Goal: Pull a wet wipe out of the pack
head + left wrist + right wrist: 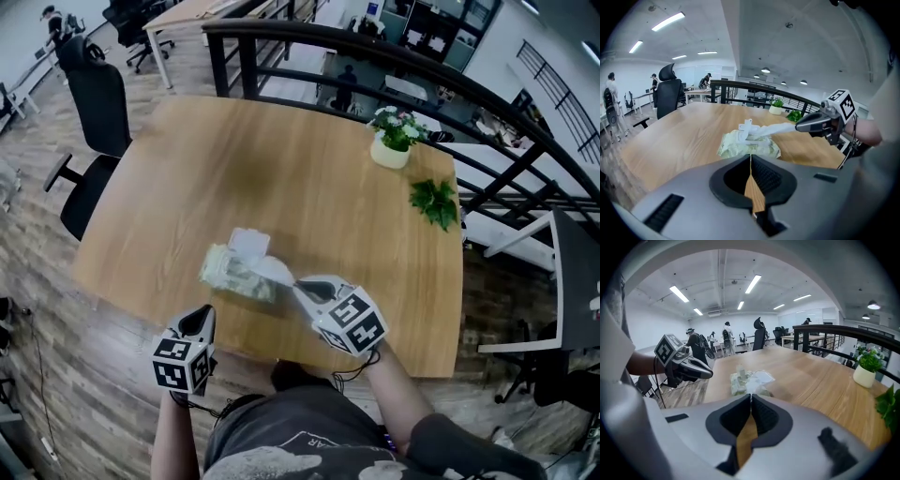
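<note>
Right gripper (302, 287) clamping end of white wipe (274, 270), wipe stretching back into green pack (228, 272) lying near front edge of table (281, 159). Left gripper (199, 322) hovering closed and empty, clear of pack. Risk: nothing pinning pack, so probably sliding or lifting with pull; next wipe possibly trailing out

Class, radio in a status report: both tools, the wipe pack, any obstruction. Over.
Left tool shut, empty, clear of pack. Right tool shut on wet wipe, sheet stretched from pack. Nothing in the way.
</note>
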### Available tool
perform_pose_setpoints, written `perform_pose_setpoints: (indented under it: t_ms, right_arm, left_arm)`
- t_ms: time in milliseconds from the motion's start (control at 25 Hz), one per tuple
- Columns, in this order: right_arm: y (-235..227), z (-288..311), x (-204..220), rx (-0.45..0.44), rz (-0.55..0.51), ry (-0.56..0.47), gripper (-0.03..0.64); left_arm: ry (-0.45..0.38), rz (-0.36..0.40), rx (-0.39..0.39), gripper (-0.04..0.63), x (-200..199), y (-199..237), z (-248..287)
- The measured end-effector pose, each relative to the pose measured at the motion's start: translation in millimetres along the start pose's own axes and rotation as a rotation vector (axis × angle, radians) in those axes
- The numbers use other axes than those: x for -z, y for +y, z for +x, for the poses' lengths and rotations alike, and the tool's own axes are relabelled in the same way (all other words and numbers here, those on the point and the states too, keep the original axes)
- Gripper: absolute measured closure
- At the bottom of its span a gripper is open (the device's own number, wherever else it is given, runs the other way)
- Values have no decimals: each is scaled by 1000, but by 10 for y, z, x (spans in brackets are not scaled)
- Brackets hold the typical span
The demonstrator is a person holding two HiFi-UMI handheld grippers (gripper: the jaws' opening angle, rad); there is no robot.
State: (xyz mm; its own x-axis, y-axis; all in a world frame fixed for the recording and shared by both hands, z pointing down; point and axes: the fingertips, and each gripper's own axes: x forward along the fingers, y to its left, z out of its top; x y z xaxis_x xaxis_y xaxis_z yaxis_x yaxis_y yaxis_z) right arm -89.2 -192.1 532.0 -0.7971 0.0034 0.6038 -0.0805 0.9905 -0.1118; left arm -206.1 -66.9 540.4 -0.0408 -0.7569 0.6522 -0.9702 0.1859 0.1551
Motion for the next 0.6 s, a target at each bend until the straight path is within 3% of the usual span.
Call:
perform_pose_setpoints:
  t_ms: [200, 400, 600]
  right_arm:
    - [360, -76, -13, 6, -54, -4, 589]
    - [616, -271, -141, 75, -76, -81, 589]
    - [1027, -565, -122, 72, -115, -117, 589]
  left_arm:
    - [-51, -1, -9, 580, 166, -108, -382]
    - [-121, -20, -19, 580, 268, -233, -745]
    - [-150, -20, -16, 580, 539, -483, -1130]
